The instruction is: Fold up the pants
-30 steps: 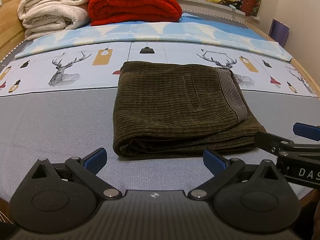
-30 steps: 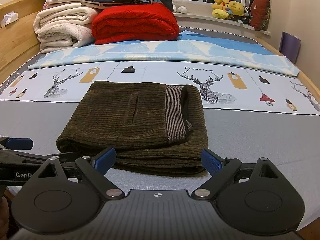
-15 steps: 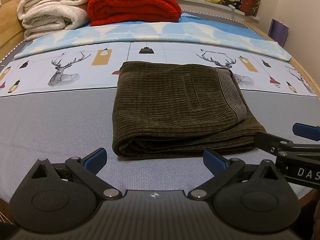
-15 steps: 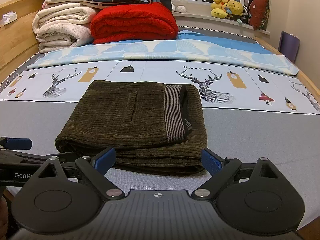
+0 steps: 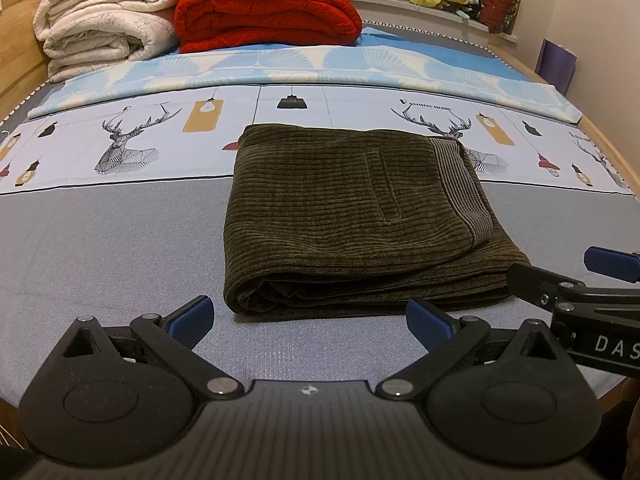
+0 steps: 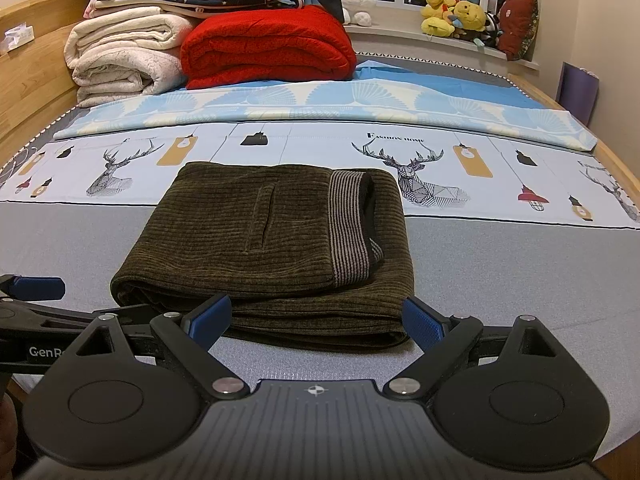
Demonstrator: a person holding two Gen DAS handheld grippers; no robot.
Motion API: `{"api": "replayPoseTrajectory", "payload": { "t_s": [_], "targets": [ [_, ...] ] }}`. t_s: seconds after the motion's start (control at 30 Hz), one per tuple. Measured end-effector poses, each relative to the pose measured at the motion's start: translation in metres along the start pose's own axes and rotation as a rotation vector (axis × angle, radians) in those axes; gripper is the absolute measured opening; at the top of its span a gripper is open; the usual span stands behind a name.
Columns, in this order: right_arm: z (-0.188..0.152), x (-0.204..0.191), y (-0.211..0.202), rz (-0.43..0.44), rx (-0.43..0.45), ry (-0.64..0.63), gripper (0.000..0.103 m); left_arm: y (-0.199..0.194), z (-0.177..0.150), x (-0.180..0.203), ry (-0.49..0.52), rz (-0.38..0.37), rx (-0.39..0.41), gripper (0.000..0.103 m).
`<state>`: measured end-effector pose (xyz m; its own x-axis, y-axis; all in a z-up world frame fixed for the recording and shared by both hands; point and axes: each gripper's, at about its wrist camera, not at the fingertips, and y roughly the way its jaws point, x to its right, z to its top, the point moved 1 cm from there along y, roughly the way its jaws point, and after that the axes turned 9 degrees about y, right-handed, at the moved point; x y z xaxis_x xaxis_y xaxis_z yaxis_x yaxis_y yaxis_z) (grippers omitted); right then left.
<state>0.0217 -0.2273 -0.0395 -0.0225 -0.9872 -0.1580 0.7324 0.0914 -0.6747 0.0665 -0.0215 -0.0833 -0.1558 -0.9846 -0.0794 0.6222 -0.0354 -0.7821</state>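
Dark olive corduroy pants [image 5: 344, 216] lie folded into a thick rectangle on the grey part of the bed, their striped waistband [image 5: 460, 184] on the right. In the right wrist view the pants [image 6: 272, 248] lie just ahead. My left gripper [image 5: 308, 316] is open and empty, just short of the fold's near edge. My right gripper [image 6: 318, 316] is open and empty, its blue pads [image 6: 422, 322] close to the same edge. The right gripper's fingers [image 5: 608, 264] show at the left wrist view's right edge, and the left gripper's finger [image 6: 38, 283] at the right wrist view's left edge.
The bed has a grey sheet [image 5: 100, 240] and a deer-print cover [image 5: 128, 140]. Folded cream blankets [image 5: 104, 36] and a red blanket [image 5: 268, 8] are stacked at the far end. Plush toys [image 6: 460, 16] sit on the window ledge. A wooden bed frame [image 6: 28, 80] runs along the left.
Both grippers stay open and almost still; the views shift only slightly relative to the pants. The pants have not moved.
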Motion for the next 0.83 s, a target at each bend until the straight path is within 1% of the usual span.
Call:
{"api": "replayPoseTrajectory", "payload": {
  "t_s": [0.83],
  "targets": [
    [0.0005, -0.0015, -0.0008, 0.000, 0.001, 0.006, 0.093, -0.0004, 0.0008, -0.0013, 0.001, -0.006, 0.004, 0.102]
  ]
}}
